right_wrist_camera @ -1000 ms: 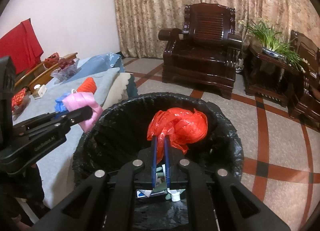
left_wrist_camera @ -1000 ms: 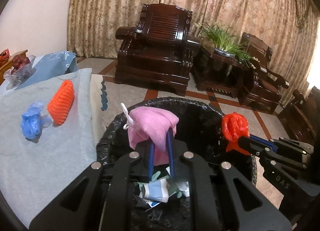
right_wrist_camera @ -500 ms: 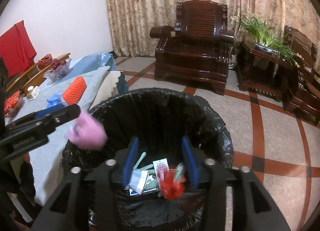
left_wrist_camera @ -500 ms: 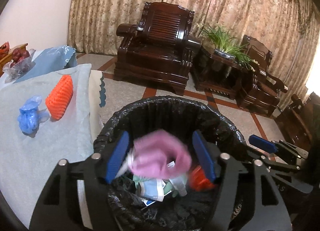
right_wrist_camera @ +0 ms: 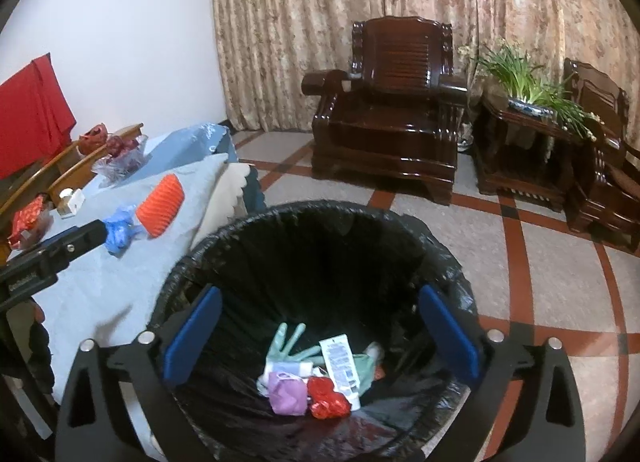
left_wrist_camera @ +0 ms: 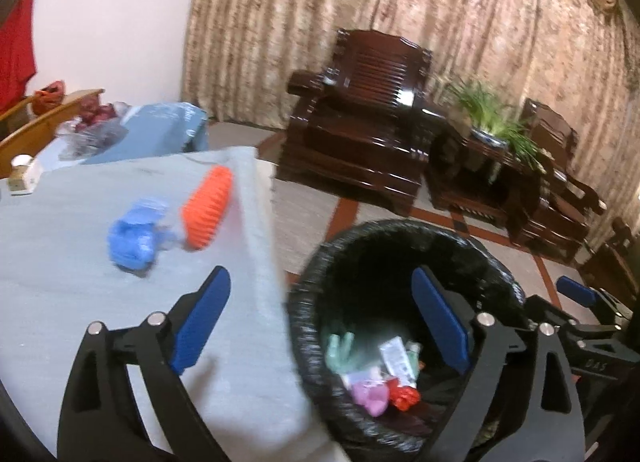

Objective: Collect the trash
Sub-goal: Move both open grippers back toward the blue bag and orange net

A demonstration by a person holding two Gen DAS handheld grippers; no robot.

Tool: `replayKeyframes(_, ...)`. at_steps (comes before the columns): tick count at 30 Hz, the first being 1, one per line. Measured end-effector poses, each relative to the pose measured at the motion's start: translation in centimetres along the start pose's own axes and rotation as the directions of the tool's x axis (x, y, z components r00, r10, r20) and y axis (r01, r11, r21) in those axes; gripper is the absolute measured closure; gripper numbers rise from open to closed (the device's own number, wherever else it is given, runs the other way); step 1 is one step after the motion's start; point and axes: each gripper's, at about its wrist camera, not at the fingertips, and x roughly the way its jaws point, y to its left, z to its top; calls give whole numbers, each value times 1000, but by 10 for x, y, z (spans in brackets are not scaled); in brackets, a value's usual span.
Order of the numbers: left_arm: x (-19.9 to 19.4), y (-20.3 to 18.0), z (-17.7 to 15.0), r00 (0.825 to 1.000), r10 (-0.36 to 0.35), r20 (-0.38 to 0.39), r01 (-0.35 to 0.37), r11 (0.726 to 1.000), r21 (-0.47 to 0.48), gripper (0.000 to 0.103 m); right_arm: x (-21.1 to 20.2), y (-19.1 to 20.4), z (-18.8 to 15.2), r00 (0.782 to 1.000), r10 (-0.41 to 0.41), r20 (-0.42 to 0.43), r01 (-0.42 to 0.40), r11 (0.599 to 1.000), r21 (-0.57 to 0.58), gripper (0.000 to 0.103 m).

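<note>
Trash on the cloth (left_wrist_camera: 100, 302), a blue wad (left_wrist_camera: 134, 236) touching an orange roll (left_wrist_camera: 207, 206), waits beside the bin (right_wrist_camera: 320, 222), so with both my left claw (left_wrist_camera: 320, 318) and right claw (right_wrist_camera: 320, 338) spread wide and empty, I should center one piece between the pads.

A dark wooden armchair (right_wrist_camera: 394, 110) stands at upper centre of the frame before long patterned beige curtains (right_wrist_camera: 360, 2). To its right, a dark wooden side table (right_wrist_camera: 520, 150) carries a green plant (right_wrist_camera: 528, 82) in a blue-and-white dish, with a second dark armchair (right_wrist_camera: 604, 166) at the right edge. The floor (right_wrist_camera: 540, 262) is pale tile crossed by red-brown bands. A red cloth (right_wrist_camera: 32, 114) hangs on the white wall at upper left.
</note>
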Motion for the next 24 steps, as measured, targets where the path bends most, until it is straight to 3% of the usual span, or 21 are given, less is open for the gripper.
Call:
replayKeyframes(10,-33,52,8,990,130,46,-128,991,-48,10,10,43,13,998,55,12,-55,998,-37,6)
replayKeyframes(24,-44,144,19,956,287,58,-278,952,-126,10,56,139,44,986,165,33,-161,980,-117,6)
